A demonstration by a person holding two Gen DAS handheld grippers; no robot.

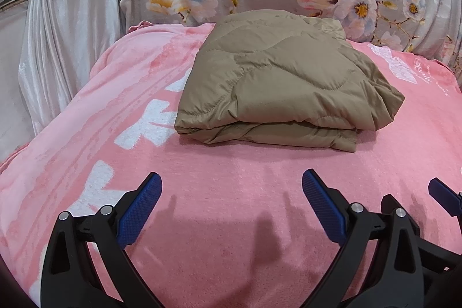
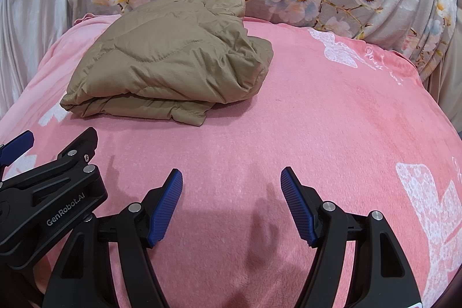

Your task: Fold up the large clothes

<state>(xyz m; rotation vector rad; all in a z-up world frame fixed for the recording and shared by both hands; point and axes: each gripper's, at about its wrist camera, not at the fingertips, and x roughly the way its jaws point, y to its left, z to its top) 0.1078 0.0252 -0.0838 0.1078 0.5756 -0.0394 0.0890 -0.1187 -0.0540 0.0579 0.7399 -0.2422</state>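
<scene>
Two grippers, left (image 1: 232,189) and right (image 2: 232,188), jaws wide, empty, hung low-frame; tan jacket (image 1: 277,82) sat folded mid-frame on pink blanket (image 1: 231,163), job seemingly finished.

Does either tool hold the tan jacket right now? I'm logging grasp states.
No: the left tool and right tool both hang open over the pink blanket, apart from the folded tan jacket.
</scene>
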